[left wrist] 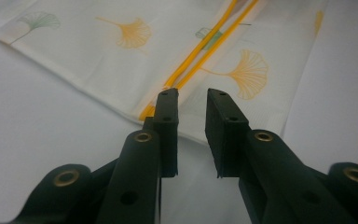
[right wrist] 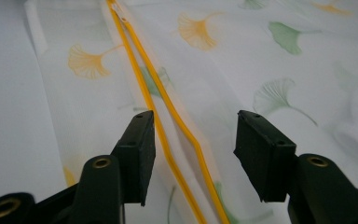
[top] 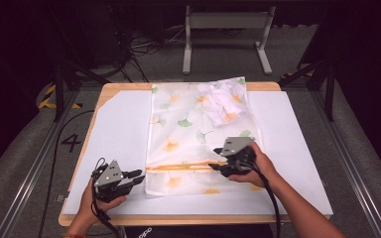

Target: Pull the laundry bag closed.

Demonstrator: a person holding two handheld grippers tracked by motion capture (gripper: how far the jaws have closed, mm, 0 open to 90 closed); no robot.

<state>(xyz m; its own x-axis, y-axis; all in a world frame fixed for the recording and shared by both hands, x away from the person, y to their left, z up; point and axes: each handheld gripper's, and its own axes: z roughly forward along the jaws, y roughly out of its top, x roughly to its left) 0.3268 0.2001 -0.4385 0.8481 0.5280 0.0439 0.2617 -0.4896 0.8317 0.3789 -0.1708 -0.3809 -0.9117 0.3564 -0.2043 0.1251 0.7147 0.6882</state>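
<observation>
High view first: the ginkgo-print mesh bag lies flat down the middle of the white-covered counter, with its orange zipper running across near my edge. Something white is bundled inside at the far end, so I judge the bag is loaded and the zipper is what I'm working on.

My right tool hangs over the zipper's right stretch, jaws apart. In the right gripper view the two orange tracks run up between the jaws and look slightly parted; neither pad is pressing on them.

My left tool sits just off the bag's left edge, low over the counter, pointing at the zipper's end. Its jaws stand narrowly apart with nothing between them. I read that as lining up to pin the bag's corner while the right side works.

Around us: bare wood at the counter's far left corner, cables and a metal stand on the floor beyond. Nothing blocks either tool.
</observation>
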